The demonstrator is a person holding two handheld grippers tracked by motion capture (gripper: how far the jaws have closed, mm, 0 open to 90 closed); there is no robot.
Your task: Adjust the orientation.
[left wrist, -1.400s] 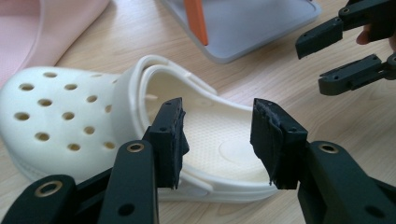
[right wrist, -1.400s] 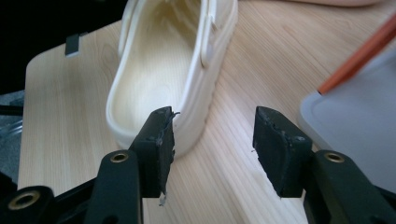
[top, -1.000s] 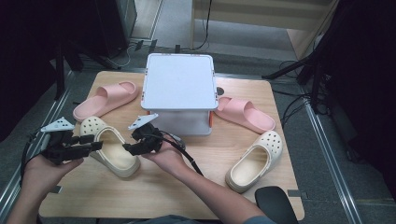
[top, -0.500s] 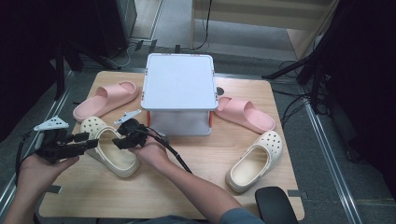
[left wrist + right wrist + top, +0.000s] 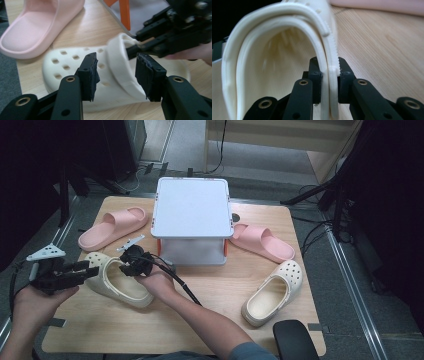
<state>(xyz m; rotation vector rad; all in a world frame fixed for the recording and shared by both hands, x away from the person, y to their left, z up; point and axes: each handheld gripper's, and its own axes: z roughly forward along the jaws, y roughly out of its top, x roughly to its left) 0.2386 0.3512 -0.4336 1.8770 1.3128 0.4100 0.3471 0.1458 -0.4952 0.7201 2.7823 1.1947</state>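
- Right claw point(image 5: 329, 75) just squeezed shut on white shoe point(image 5: 120, 282) wall and strap.
- Left claw point(image 5: 116, 72) stayed wide apart, at shoe's 9 o'clock.
- Ready to lift now.

Matt, rubbery foam on the cream clog point(image 5: 117, 282), ribbed strap edge; pale grained wood table point(image 5: 210, 320); smooth white plastic box point(image 5: 192, 215); soft matt pink slide point(image 5: 112, 226).

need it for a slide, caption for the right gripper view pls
Right gripper, jaws just closing, pinches the cream clog's rim and strap.
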